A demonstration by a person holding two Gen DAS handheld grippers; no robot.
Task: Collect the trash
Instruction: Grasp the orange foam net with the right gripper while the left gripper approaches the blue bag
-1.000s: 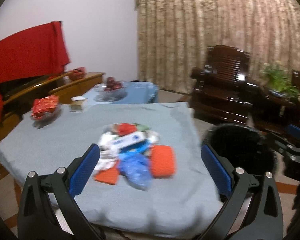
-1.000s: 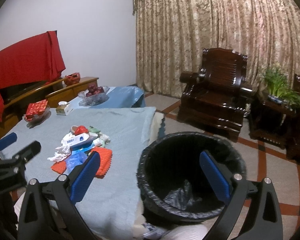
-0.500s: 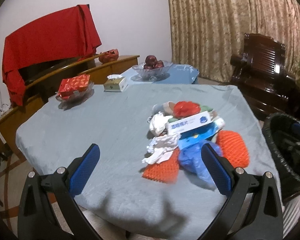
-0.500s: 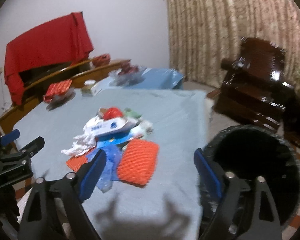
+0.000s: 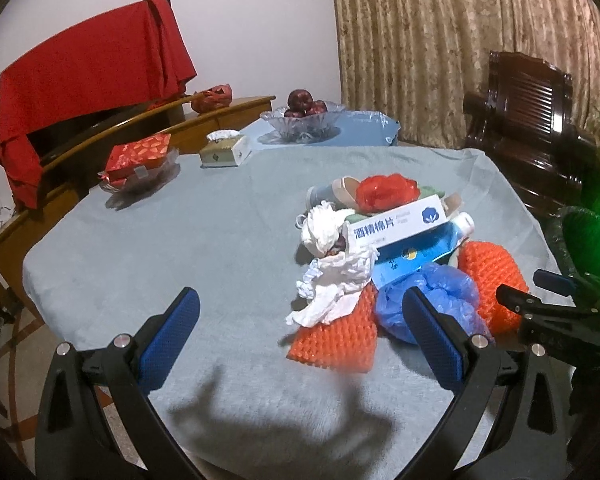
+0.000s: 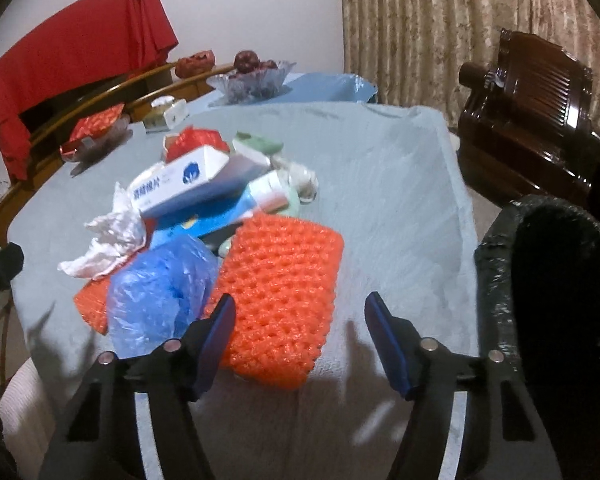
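Trash [image 6: 204, 216]: lying piled on table [image 6: 380, 184], nothing collected yet.
Bin [image 6: 556, 280]: standing beside table.
Right hand-held gripper [image 6: 300, 320]: closing, empty, nearing orange net [image 6: 284, 280].
Left hand-held gripper [image 5: 300, 320]: hovering apart, empty.

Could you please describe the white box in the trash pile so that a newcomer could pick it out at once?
On the grey-blue table, a trash pile lies toward the side nearest the bin. The white box lies on top of it, above a blue box and beside crumpled white tissue. Only it is white with dark blue printed characters and a round blue logo.
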